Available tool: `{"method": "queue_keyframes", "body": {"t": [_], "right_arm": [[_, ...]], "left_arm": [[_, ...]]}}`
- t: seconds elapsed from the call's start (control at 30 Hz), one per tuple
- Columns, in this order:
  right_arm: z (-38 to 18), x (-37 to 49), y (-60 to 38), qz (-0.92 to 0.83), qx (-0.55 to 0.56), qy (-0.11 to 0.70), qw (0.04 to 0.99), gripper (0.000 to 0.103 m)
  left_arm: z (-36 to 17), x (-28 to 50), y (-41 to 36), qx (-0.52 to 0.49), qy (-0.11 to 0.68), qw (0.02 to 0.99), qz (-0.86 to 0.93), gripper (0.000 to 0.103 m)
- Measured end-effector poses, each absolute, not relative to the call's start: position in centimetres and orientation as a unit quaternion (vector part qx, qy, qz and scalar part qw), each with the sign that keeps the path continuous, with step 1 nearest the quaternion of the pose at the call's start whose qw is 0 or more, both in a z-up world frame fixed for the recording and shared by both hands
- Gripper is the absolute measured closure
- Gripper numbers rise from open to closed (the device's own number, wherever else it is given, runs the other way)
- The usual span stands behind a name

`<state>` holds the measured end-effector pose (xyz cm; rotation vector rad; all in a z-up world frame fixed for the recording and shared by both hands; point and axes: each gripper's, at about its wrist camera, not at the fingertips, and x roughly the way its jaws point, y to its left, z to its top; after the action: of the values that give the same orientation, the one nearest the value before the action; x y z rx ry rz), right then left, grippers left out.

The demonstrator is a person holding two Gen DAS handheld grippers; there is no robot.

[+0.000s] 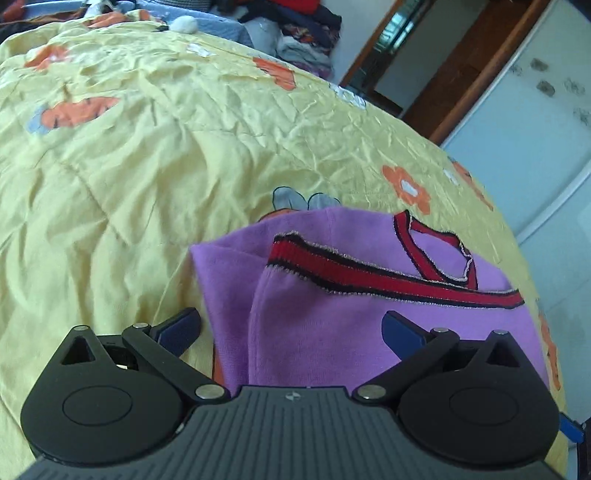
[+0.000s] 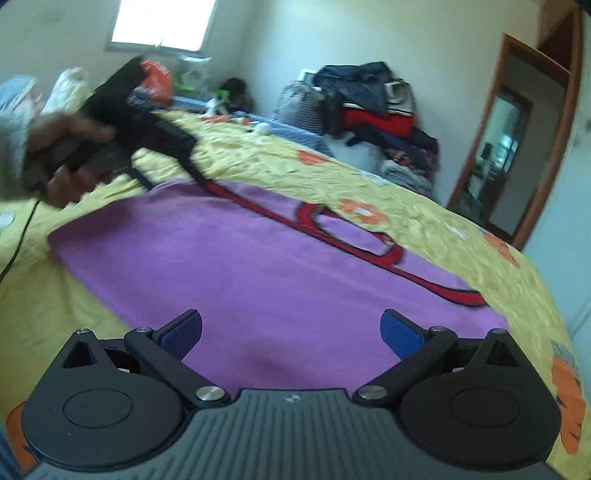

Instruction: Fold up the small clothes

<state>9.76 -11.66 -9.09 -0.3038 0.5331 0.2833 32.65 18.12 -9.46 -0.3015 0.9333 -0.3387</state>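
Observation:
A small purple top (image 1: 325, 325) with red and black trim lies folded on the yellow flowered bedspread (image 1: 129, 155). My left gripper (image 1: 291, 328) is open just above its near left part, jaws wide apart and empty. In the right wrist view the same purple top (image 2: 258, 266) lies flat and spread out. My right gripper (image 2: 291, 332) is open over its near edge, empty. The left gripper (image 2: 162, 136), held in a hand, shows blurred at the top's far left corner by the red trim.
A pile of dark and red clothes (image 2: 373, 114) sits at the far end of the bed. A wooden door frame (image 2: 517, 147) and a pale wardrobe (image 1: 517, 122) stand to the right. A small white ball (image 1: 184, 25) lies far back on the bedspread.

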Motion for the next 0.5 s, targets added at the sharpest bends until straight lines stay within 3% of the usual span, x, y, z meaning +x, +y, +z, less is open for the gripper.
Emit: {"method": "queue_keyframes", "body": {"t": [0.23, 0.5], "right_arm": [[-9.7, 11.0, -9.5, 0.171, -0.101, 0.312, 0.929, 0.0], [-9.2, 11.5, -6.9, 0.203, -0.096, 0.296, 0.928, 0.0]], "left_arm": [[-9.3, 35.1, 18.4, -0.17, 0.474, 0.846, -0.175, 0.0], [-9.4, 35.7, 18.7, -0.179, 0.465, 0.846, -0.192, 0.003]]}}
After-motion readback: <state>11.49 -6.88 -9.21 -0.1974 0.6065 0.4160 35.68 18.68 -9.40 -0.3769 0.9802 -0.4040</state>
